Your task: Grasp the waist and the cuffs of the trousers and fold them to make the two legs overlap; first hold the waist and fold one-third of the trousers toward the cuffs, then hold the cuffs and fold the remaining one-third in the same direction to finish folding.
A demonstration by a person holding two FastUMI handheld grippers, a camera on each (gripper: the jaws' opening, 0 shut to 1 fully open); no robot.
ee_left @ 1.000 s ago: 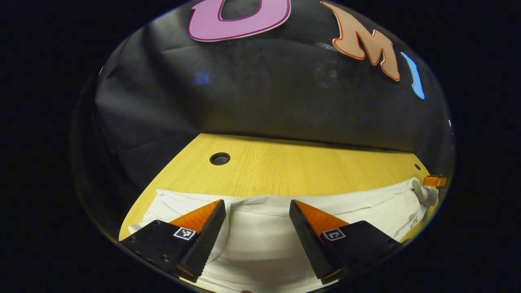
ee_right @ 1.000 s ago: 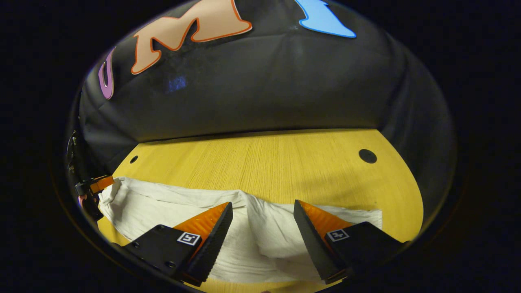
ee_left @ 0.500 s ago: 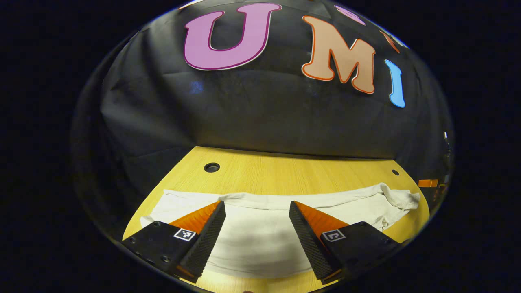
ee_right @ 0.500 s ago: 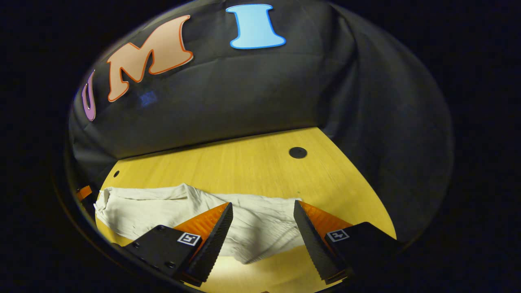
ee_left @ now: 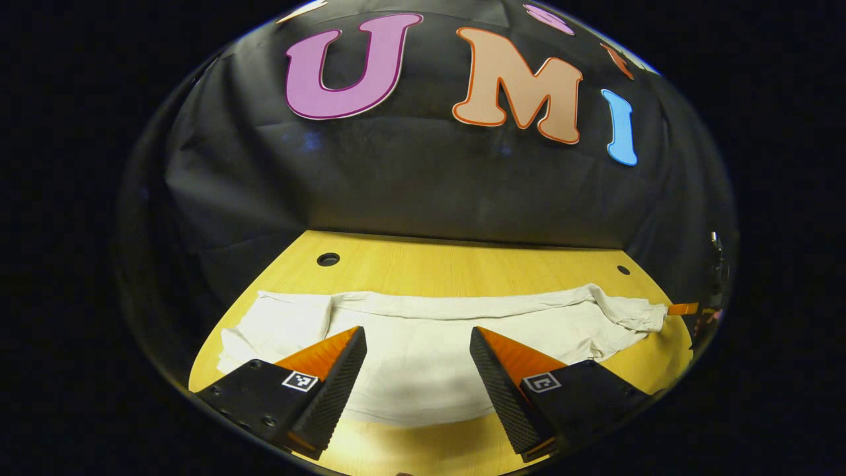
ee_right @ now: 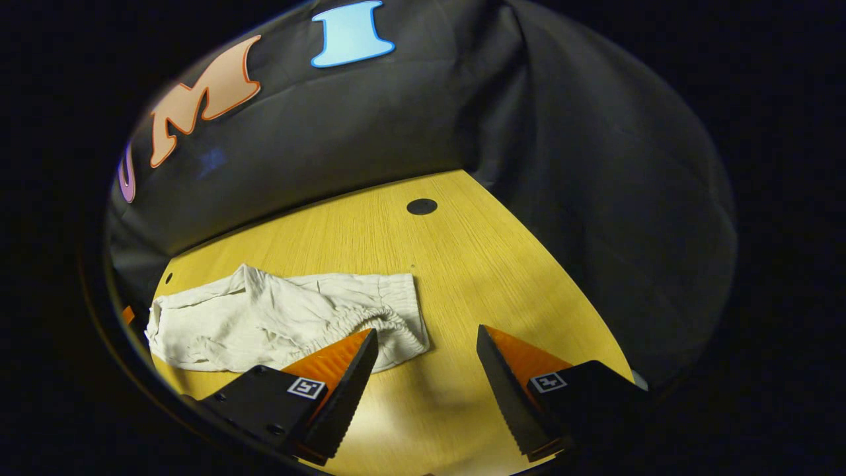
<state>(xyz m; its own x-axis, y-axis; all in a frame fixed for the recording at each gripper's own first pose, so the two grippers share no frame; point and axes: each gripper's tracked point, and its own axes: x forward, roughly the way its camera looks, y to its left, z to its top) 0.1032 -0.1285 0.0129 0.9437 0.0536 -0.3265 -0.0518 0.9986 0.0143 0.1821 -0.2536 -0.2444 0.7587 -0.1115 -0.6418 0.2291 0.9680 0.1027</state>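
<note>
White trousers (ee_left: 429, 330) lie flat and lengthwise across the yellow wooden table (ee_left: 462, 271), folded along their length so the legs overlap. In the left gripper view my left gripper (ee_left: 418, 337) hangs open just above the cloth's near half, holding nothing. In the right gripper view the elastic waist end (ee_right: 390, 317) of the trousers (ee_right: 264, 317) lies left of centre. My right gripper (ee_right: 427, 340) is open over bare table beside the waist, its left finger (ee_right: 344, 363) overlapping the waist edge in the image. A tip of the other gripper (ee_left: 682, 309) peeks in at the far right of the left gripper view.
Two round cable holes (ee_left: 328, 259) (ee_right: 422, 206) sit near the table's back edge, and a smaller hole (ee_left: 623, 270) is at the back right. The black cloth wall rises right behind the table. Bare wood stretches right of the waist in the right gripper view.
Both grippers have backed away and risen from the trousers, which now lie released and flat. The right gripper has swung to the right, past the waist end, over bare table.
</note>
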